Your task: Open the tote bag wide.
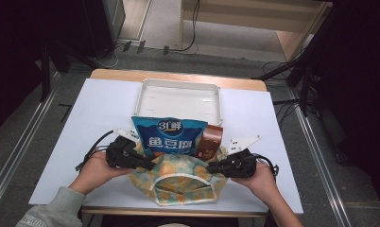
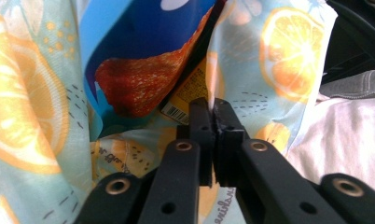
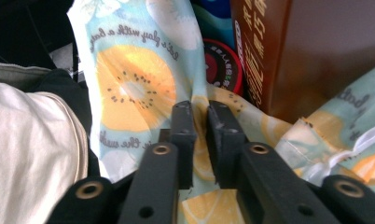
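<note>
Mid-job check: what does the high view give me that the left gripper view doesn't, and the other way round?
High view alone: the white tray behind the fruit-print bag, the brown carton beside the blue snack packet, and the right gripper at the bag's right edge.
Left gripper view alone: the packet's red food picture and a yellow barcode label behind it.
Both: the left gripper pinching the bag's fabric, with the packet inside.

Orange-slice-printed pale blue bag (image 1: 178, 177)
</note>
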`<state>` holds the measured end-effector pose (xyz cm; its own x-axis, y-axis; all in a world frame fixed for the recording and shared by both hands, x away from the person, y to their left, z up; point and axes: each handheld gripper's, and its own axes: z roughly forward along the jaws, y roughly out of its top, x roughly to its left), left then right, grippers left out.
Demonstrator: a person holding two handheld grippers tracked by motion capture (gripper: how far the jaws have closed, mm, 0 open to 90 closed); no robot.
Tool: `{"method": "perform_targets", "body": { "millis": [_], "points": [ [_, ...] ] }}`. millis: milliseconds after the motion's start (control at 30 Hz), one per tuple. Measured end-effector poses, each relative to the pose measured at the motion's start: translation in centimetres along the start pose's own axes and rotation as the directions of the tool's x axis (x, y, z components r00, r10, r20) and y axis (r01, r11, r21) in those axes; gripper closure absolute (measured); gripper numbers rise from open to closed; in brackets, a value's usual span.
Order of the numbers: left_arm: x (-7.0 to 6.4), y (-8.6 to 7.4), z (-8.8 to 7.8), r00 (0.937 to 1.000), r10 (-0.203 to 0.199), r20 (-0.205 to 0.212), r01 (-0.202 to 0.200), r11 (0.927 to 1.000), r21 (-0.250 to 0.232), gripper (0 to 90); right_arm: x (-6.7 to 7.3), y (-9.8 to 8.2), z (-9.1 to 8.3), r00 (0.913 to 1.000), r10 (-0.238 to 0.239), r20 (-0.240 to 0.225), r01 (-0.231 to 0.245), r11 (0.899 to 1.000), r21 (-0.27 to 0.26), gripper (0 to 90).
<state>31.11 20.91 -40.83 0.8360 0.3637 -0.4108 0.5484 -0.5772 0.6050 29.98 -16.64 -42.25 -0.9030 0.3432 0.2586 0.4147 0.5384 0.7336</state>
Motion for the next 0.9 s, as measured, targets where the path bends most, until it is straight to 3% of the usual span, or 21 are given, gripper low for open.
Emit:
{"method": "perform_targets", "body": {
  "millis": [267, 467, 733, 900],
  "points": [
    [-0.8, -0.3, -1.2, 0.9999, 0.010, 0.011, -0.010, 0.9989, -0.045, 90.0, 0.6, 0.1, -0.5, 0.9997, -0.024, -0.010, 0.024, 1.000, 0.006, 90.0],
    [-1.9, -1.0, -2.0, 0.9988, 0.044, 0.022, -0.043, 0.9970, -0.065, 90.0, 1.5, 0.0, -1.5, 0.9991, -0.036, -0.020, 0.036, 0.999, -0.002, 90.0],
    [-1.8, -2.4, -0.8, 0.9990, 0.027, 0.036, -0.025, 0.9987, -0.045, 90.0, 2.2, -0.8, -1.0, 0.9985, -0.044, -0.032, 0.045, 0.999, 0.013, 90.0],
    [-1.4, -3.1, 0.0, 0.9990, 0.011, 0.044, -0.008, 0.9980, -0.062, 88.9, 2.1, -1.6, -0.1, 0.9976, -0.054, -0.044, 0.054, 0.998, 0.009, 90.0]
  ]
}}
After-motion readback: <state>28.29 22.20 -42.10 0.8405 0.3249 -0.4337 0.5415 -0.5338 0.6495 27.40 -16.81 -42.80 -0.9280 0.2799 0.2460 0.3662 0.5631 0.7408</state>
